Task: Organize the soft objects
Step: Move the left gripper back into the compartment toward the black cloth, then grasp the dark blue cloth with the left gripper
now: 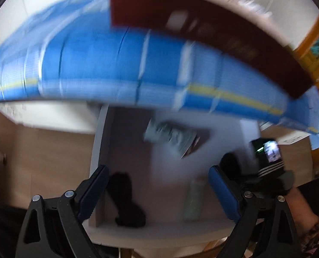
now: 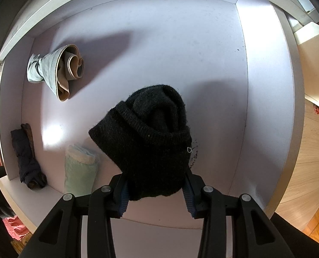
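My right gripper [image 2: 157, 191] is shut on a black knit hat [image 2: 150, 137] and holds it over the floor of a white drawer [image 2: 180, 43]. In the drawer lie a light denim and tan roll [image 2: 56, 71] at the far left, a dark navy roll [image 2: 28, 157] at the near left and a pale green towel roll [image 2: 80, 167] beside it. My left gripper [image 1: 159, 193] stands wide open with nothing between its fingers, above the same white drawer [image 1: 176, 228]. Its view is blurred but shows the dark navy roll [image 1: 127, 202], the green roll [image 1: 193, 202] and the denim roll [image 1: 172, 137].
A blue checked cloth [image 1: 116, 64] with a dark red flat object [image 1: 180, 21] on it spans the top of the left wrist view. The body of the right gripper [image 1: 269, 157] stands at the drawer's right side. Wooden floor [image 2: 309, 150] shows right of the drawer, pink fabric [image 2: 15, 225] at the lower left.
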`<state>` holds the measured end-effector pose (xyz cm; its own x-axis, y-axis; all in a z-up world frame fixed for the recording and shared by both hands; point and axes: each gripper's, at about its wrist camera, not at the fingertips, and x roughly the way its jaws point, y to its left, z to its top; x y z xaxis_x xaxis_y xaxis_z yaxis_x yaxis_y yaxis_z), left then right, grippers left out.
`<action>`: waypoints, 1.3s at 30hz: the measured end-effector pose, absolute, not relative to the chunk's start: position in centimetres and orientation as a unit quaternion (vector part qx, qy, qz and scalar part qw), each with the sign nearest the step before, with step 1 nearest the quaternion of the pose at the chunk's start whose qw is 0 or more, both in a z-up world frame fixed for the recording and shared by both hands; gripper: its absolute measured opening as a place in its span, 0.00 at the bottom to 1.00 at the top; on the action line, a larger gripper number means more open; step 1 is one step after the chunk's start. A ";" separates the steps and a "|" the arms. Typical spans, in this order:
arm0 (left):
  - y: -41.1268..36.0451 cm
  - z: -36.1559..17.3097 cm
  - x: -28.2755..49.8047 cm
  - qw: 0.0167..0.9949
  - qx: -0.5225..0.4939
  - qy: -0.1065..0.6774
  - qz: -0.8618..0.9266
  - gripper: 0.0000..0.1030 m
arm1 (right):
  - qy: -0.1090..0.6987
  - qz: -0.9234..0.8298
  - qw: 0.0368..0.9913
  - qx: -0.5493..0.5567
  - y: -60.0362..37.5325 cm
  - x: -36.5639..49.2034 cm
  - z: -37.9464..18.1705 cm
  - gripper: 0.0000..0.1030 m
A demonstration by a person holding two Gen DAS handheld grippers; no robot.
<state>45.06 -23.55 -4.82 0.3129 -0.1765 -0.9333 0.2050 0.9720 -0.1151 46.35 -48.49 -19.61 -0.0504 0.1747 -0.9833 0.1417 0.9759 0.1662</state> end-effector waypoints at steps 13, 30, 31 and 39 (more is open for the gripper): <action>-21.6 -13.1 45.6 0.735 0.025 0.675 -0.051 0.90 | 0.725 0.013 0.680 0.112 -48.6 46.5 -19.8 0.41; -19.6 -19.8 46.1 0.671 -0.008 0.741 -0.002 0.78 | 0.726 0.013 0.679 0.114 -49.0 46.1 -20.0 0.41; -19.7 -20.0 46.1 0.670 -0.006 0.742 -0.003 0.78 | 0.726 0.013 0.679 0.114 -49.1 46.0 -20.1 0.41; -19.3 -22.6 47.0 0.658 -0.010 0.753 0.007 0.78 | 0.722 0.010 0.682 0.114 -48.9 45.9 -19.9 0.41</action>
